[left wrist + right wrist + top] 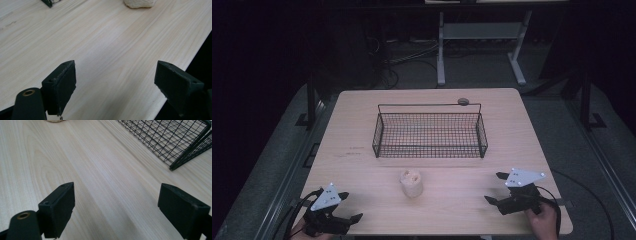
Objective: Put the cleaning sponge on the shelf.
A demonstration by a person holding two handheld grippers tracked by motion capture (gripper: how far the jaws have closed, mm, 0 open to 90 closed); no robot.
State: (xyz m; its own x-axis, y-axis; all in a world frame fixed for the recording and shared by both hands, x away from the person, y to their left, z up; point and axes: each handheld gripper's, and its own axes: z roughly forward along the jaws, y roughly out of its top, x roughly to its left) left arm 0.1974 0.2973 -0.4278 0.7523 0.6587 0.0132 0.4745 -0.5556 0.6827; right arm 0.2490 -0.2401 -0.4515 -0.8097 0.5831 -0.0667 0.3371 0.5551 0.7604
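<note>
1 bread roll [411,183], 1 wire basket [430,135], 2 grippers: left [349,207] & right [495,188], jaws apart

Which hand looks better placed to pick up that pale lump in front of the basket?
Roughly even; slight edge left. The pale lump sits between both open grippers, left gripper a bit nearer than right gripper.

A: Left gripper [346,206]?
B: Low at the near left corner, jaws spread wide, nothing between them. Hand [298,231] barely in at the bottom edge, cable trailing off left.
A: Right gripper [496,188]?
B: Near right, jaws wide apart too, pointing left, empty. Hand [544,221] grips it from behind, grey plate on top.
A: Both apart?
B: Well apart.
</note>
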